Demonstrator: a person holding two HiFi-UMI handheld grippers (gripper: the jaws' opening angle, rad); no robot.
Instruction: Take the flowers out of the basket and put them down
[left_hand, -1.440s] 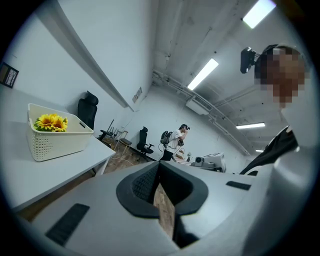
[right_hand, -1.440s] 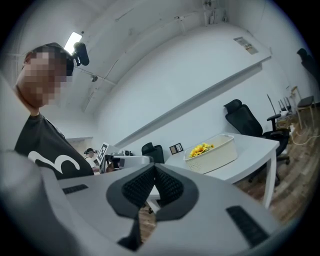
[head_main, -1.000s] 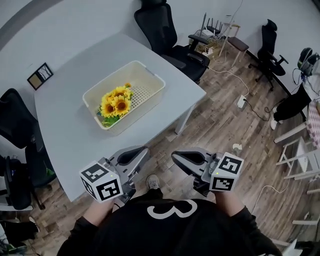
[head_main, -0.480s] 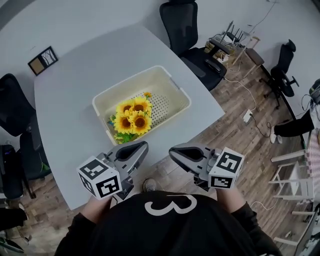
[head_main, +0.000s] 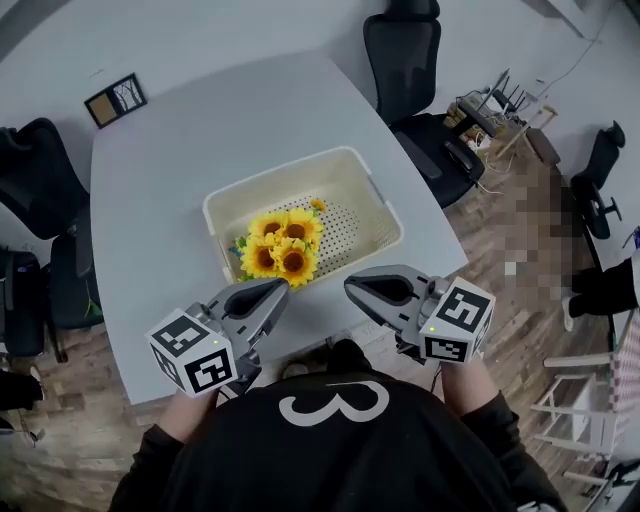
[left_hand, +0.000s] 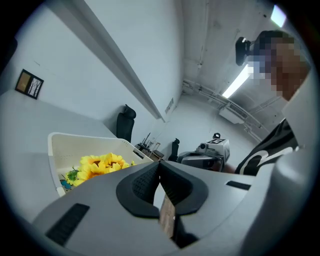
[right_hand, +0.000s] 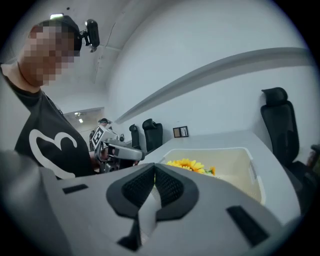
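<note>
Hovering beside the basket (head_main: 300, 185) of flowers (head_main: 283, 245), the left gripper (head_main: 281, 288) and right gripper (head_main: 349, 288) have jaws pressed together.

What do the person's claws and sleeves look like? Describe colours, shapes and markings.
The left claw and right claw are grey moulded shells with black ribbed pads. Each carries a white cube printed with black square markers. The sleeves are black.

Head view steeply down over table (head_main: 180, 170), gripper views low, near, both facing the basket (head_main: 300, 185)
</note>
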